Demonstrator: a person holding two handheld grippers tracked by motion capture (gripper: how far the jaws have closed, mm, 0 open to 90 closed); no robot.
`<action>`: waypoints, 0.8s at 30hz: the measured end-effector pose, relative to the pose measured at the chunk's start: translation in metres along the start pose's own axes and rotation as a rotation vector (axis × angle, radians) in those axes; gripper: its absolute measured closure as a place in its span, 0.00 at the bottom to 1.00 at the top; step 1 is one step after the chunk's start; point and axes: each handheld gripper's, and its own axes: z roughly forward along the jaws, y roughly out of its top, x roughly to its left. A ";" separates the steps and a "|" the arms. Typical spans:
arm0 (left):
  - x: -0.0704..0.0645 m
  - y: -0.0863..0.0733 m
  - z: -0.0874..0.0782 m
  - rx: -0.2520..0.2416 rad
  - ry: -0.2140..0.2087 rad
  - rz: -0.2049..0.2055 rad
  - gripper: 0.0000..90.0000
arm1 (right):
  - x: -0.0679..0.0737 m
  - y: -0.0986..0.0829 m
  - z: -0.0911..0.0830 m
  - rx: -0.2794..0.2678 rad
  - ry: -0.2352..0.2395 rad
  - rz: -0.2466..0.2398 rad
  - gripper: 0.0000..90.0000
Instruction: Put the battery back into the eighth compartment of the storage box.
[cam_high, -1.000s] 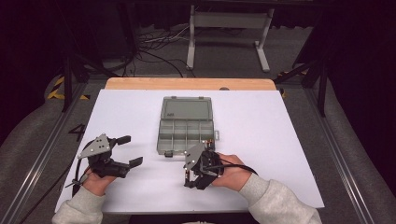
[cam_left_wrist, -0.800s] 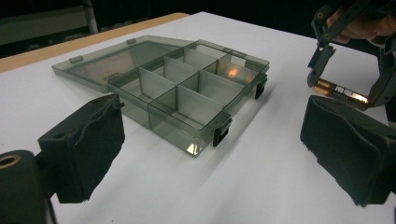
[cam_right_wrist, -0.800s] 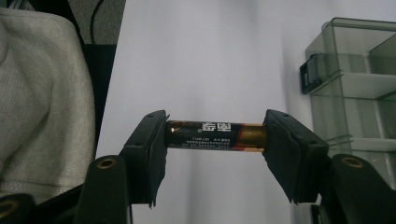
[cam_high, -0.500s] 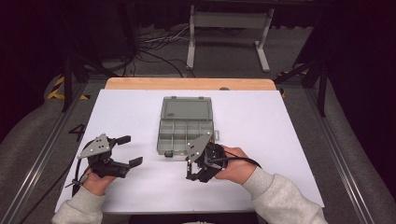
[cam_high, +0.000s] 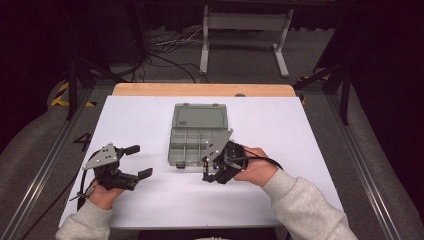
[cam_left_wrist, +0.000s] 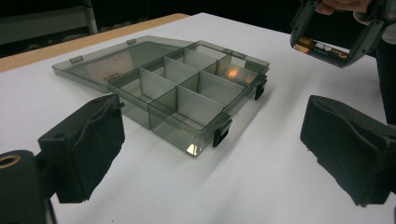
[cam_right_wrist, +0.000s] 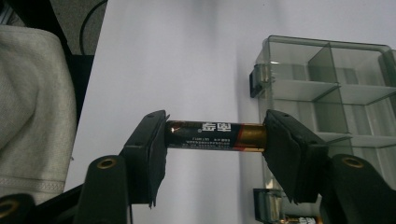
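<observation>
Right gripper (cam_high: 216, 169) has edged toward the picture's centre, bringing its battery (cam_right_wrist: 215, 136) up to the open organiser box (cam_high: 198, 135).

Its jaws clamp the battery end to end, just beside the box's near corner, so a drop into a compartment looks close. Left gripper (cam_high: 134, 162) stays at lower left, jaws wide apart and empty, well clear on the white table (cam_high: 300, 150).

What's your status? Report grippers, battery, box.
Right gripper shut on battery, beside open organizer box. Left gripper open, idle. Nothing blocking.
</observation>
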 end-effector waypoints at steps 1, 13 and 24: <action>0.000 0.000 0.000 0.000 0.001 0.000 0.08 | -0.002 0.000 -0.001 -0.001 -0.002 0.001 0.46; 0.000 0.000 0.000 0.001 0.000 -0.004 0.08 | -0.029 -0.010 -0.010 -0.014 -0.022 0.018 0.46; 0.001 0.000 0.000 0.000 0.001 -0.004 0.07 | -0.049 -0.016 -0.018 -0.016 -0.051 0.025 0.46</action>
